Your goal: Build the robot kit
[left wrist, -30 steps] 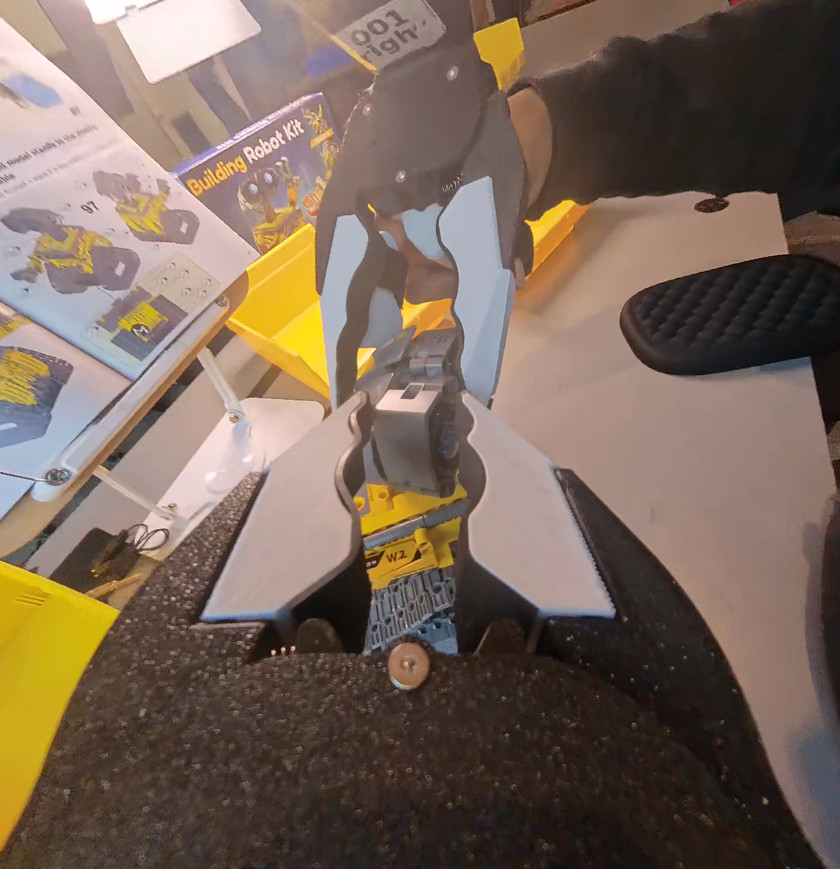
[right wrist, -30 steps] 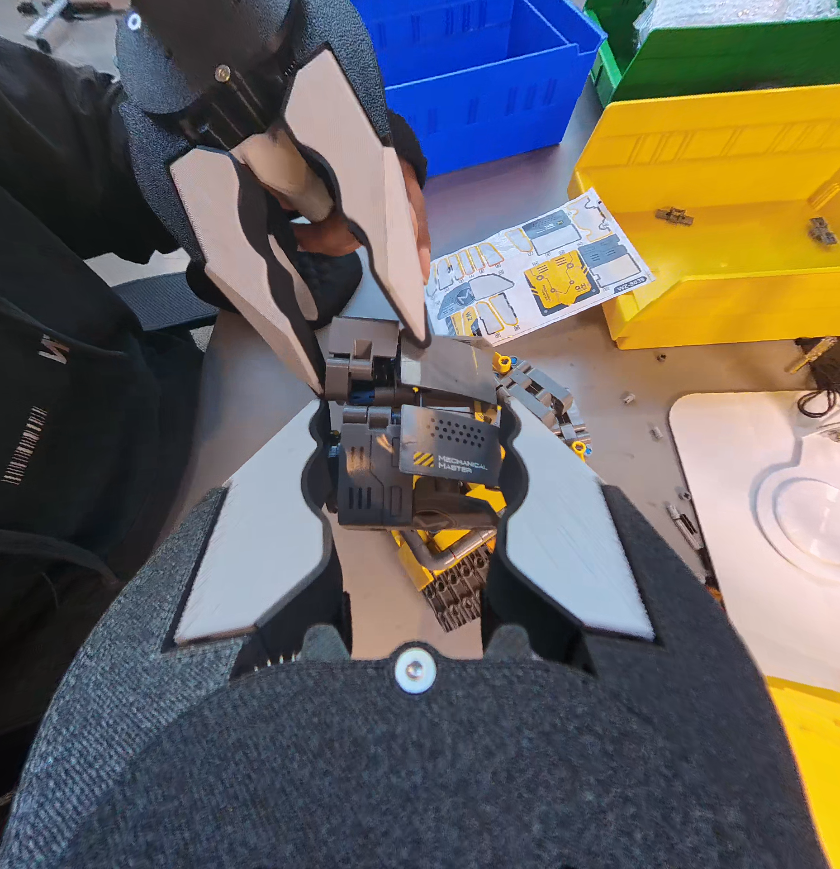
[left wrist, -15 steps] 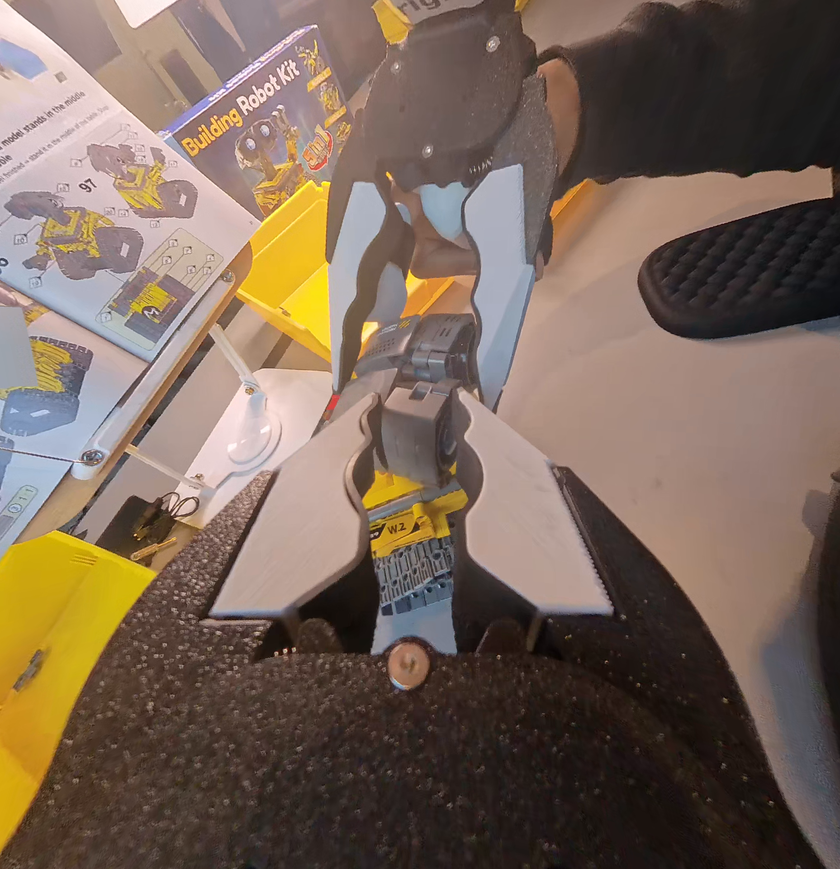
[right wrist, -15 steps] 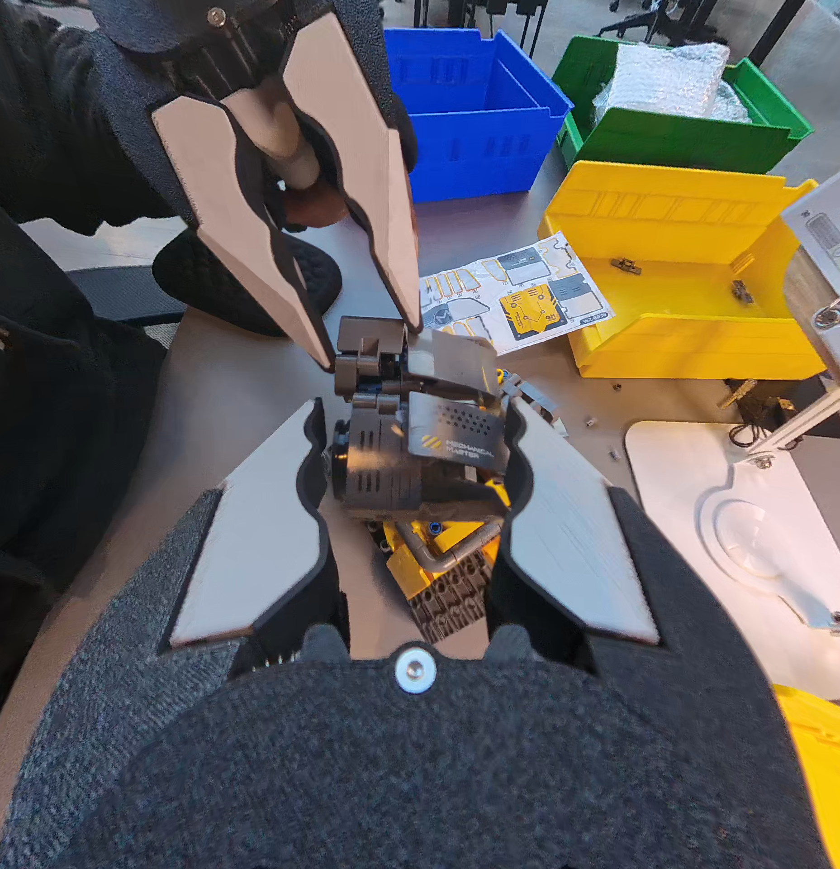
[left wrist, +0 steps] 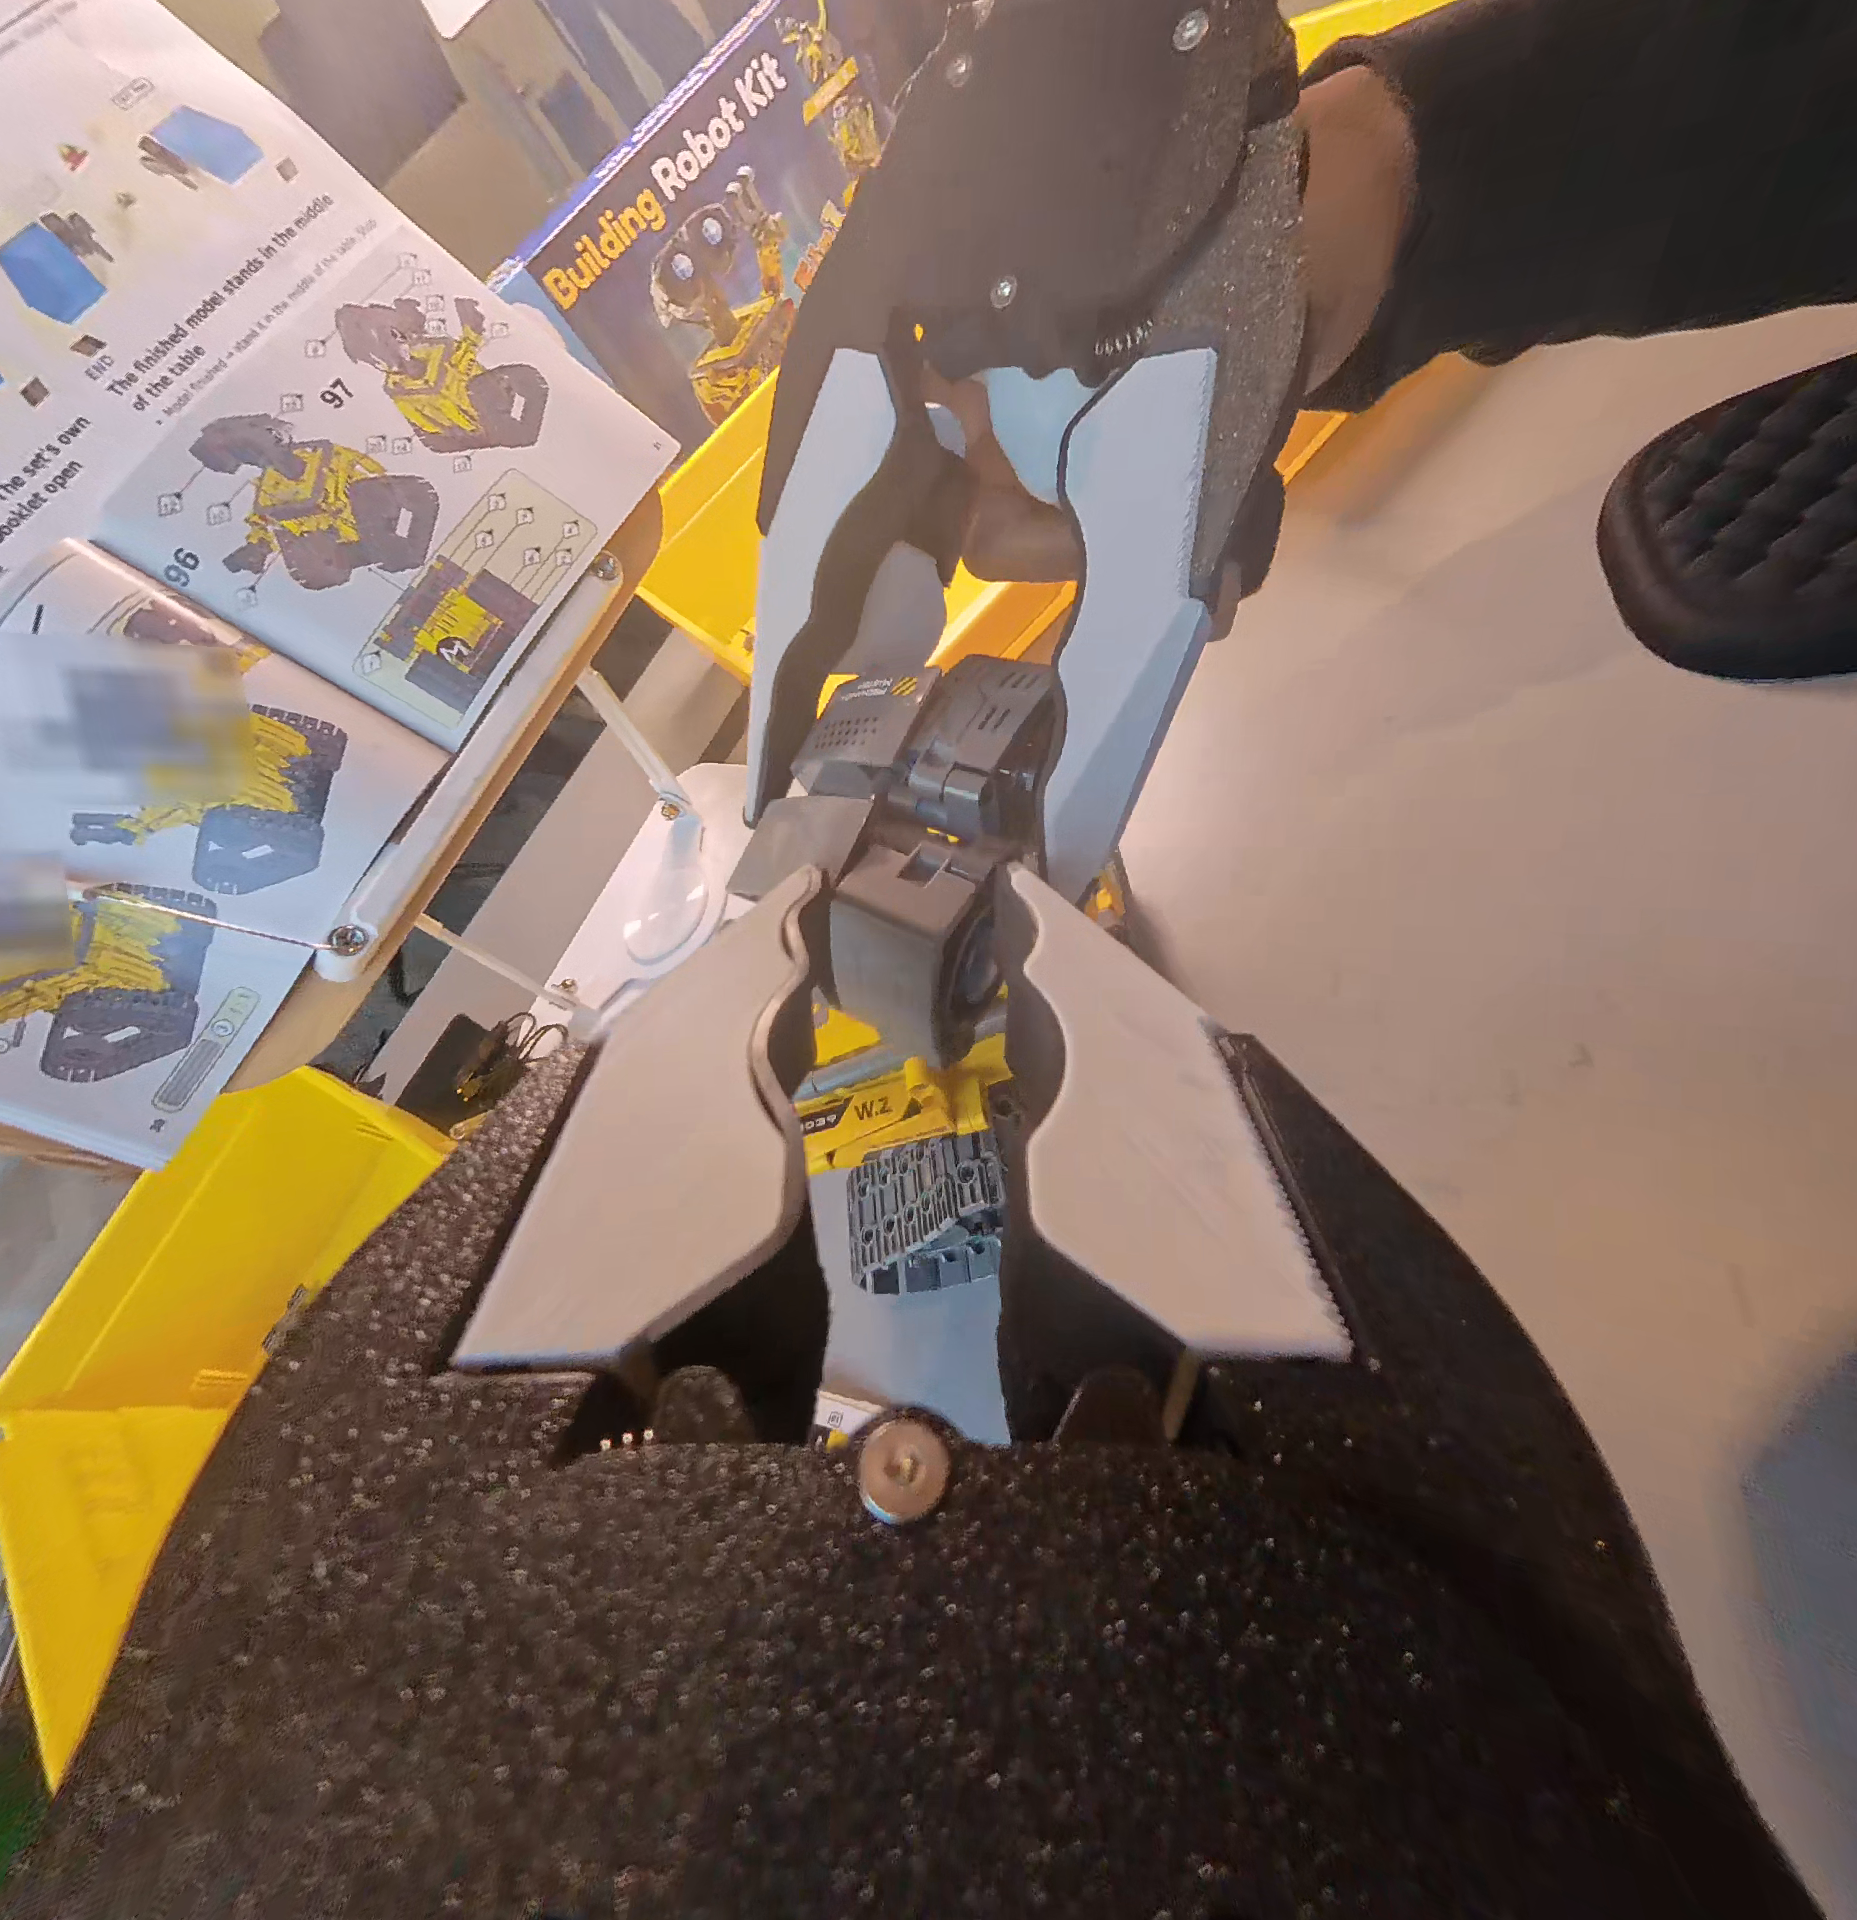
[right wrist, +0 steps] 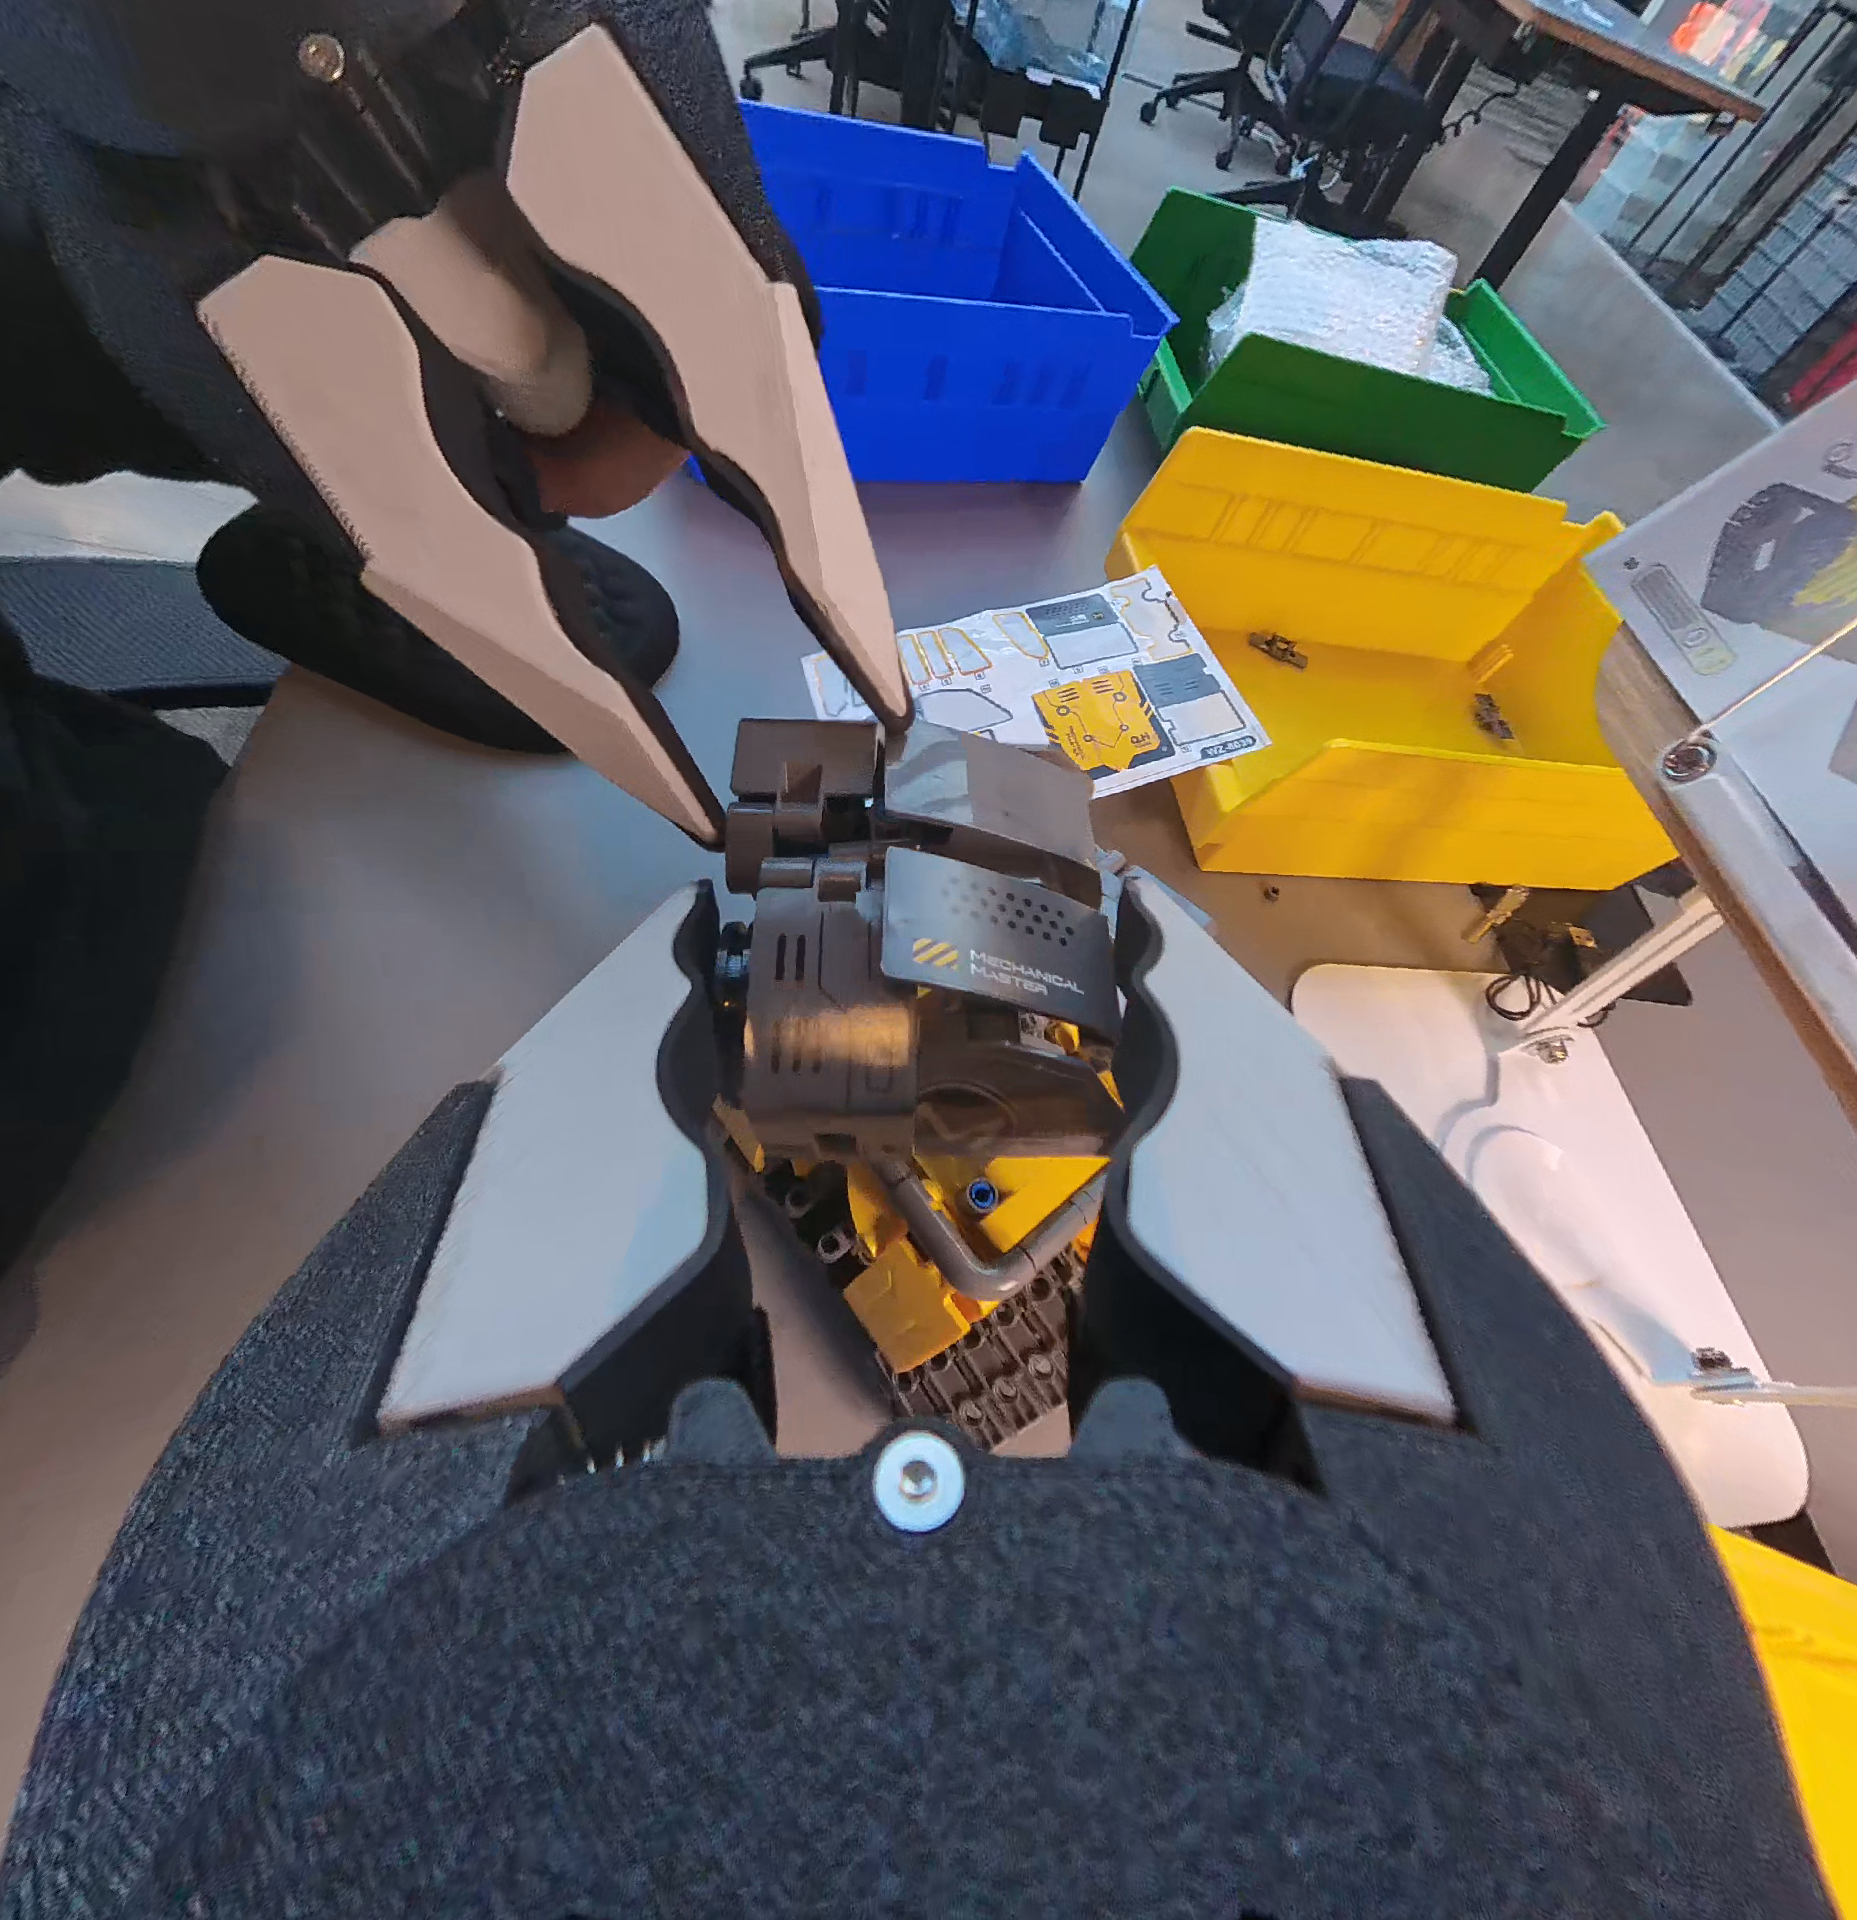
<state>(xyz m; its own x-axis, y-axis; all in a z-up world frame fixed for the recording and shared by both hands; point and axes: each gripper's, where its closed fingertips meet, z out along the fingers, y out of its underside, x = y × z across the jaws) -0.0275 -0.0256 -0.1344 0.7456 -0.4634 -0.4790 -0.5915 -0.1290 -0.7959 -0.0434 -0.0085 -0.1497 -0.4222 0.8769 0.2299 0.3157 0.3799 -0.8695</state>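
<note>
left wrist view: both grippers' jaws clamp the lettered grey-and-yellow brick robot point(left wrist: 908, 935) above the table point(left wrist: 1475, 935).

grey table point(right wrist: 404, 997), sticker sheet point(right wrist: 1059, 665), yellow bin point(right wrist: 1402, 707)

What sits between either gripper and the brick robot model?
Nothing visible. The left gripper and right gripper both close on the brick robot model's dark head from opposite sides, fingers against it.
</note>
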